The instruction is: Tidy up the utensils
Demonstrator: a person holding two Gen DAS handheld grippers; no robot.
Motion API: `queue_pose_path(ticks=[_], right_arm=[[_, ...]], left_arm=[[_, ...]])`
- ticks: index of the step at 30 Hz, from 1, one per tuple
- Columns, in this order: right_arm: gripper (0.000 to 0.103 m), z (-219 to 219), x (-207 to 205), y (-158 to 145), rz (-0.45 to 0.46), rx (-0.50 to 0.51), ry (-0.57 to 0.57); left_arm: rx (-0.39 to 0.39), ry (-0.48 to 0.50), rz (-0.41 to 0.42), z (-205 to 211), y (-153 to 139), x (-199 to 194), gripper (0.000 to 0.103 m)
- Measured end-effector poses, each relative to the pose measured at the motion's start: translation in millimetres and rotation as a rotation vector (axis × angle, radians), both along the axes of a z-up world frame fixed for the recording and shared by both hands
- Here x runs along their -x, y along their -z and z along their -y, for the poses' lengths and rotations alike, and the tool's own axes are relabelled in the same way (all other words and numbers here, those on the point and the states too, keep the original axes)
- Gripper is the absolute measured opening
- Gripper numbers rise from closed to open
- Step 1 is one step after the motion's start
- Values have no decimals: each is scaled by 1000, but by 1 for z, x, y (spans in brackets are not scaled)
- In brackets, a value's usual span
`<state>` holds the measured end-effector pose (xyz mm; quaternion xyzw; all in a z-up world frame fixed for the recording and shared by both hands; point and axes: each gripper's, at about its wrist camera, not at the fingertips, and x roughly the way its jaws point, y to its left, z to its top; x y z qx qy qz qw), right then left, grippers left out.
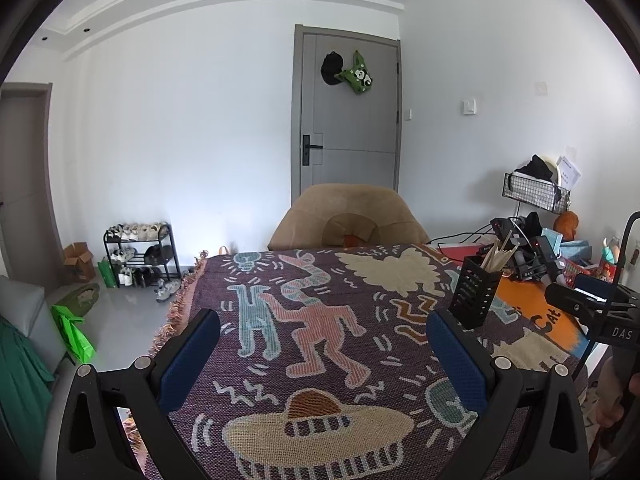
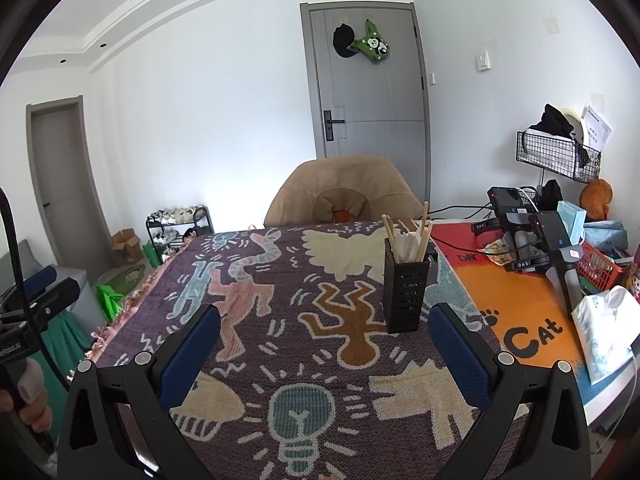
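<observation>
Two tools are hovering over a counter [image 2: 520, 304] that is wearing a purple woven cloth with cartoon figures, a sombrero and a light bulb [image 2: 320, 360]; past the cloth's right edge an orange and red mat printed "Cat" [image 2: 524, 312] is showing. A tan upholstered chair [image 2: 344, 192] is sitting at the far side of the counter, in front of a grey door [image 2: 372, 88]. Against the left wall a black shoe rack [image 1: 140, 256] is standing on the floor.

The left tool [image 1: 324, 336] is hanging above the near part of the cloth, its blue-padded fingers [image 1: 188, 360] spread wide with nothing between them. The right tool [image 2: 324, 332] is likewise gaping, its blue fingers [image 2: 460, 352] apart and holding nothing.

On the right portion of the cloth, a black slotted rectangular utensil holder [image 2: 405, 290] is standing upright, just beyond the right tool's right finger and apart from it. A bundle of pale wooden utensils, chopsticks or sticks [image 2: 408, 240], is sticking up out of its top, fanning outward. From the left wrist view the same holder [image 1: 474, 292] is sitting near the cloth's right edge.

Beyond it, on the mat, a cluster of black devices with cables [image 2: 520, 224] is crowding the wall side, with a black wire basket [image 2: 556, 152] raised above them.
</observation>
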<state>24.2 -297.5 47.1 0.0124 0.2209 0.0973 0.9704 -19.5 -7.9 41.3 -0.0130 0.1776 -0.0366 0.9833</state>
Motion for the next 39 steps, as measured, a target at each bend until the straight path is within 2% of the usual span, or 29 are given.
queue_pose_path(ticks=[39], right_arm=[[103, -1, 3, -4, 19, -11, -13]], left_arm=[[13, -13, 10, -5, -4, 2, 103]])
